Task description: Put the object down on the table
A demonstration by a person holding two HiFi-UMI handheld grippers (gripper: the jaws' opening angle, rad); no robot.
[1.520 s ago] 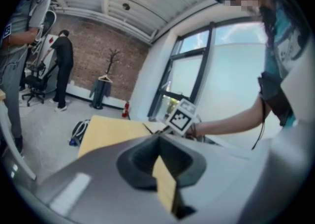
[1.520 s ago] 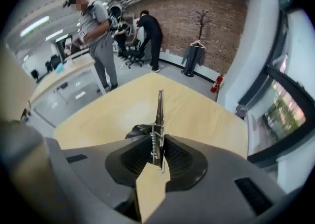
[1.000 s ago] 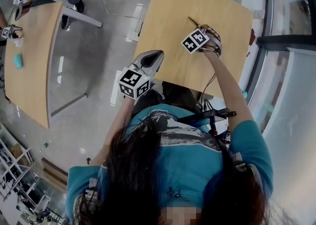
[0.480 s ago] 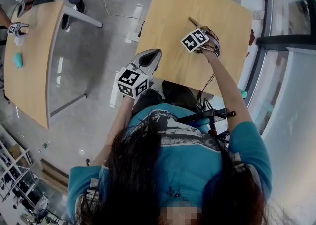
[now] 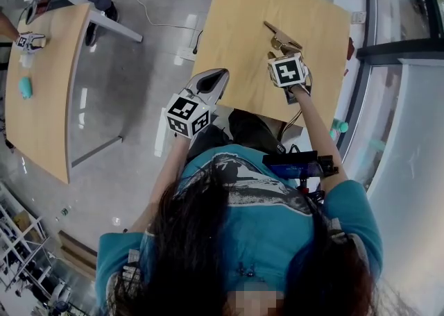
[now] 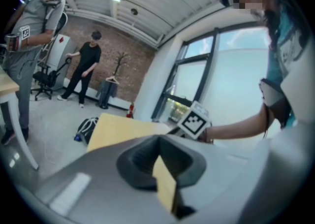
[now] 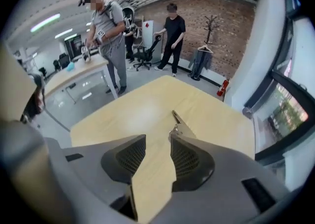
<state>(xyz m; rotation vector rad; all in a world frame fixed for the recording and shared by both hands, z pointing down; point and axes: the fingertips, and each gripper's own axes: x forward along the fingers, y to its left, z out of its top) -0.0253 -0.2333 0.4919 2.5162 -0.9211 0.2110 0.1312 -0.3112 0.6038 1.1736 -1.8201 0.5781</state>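
- Head view: the metal clip (image 5: 279, 35) lies on the bench (image 5: 243, 9), just beyond the right tool (image 5: 284, 53). The marker cube (image 5: 286, 70) covers that tool's tips, so here I cannot tell if tool and clip touch. The left tool (image 5: 219, 75) hangs off the bench edge.
- Left gripper view: the left tool (image 6: 158, 142) has its jaws together, with nothing in them. The clip is not seen from here, because the person's right arm (image 6: 236, 130) and the cube stand before that place.
- Right gripper view: the right tool (image 7: 152, 138) stands open and empty. The clip (image 7: 178, 122) rests on the bench just at its right jaw tip. I judge that a sideways pull-back may catch the clip and drag it. The clip's rear part is hidden behind that jaw.
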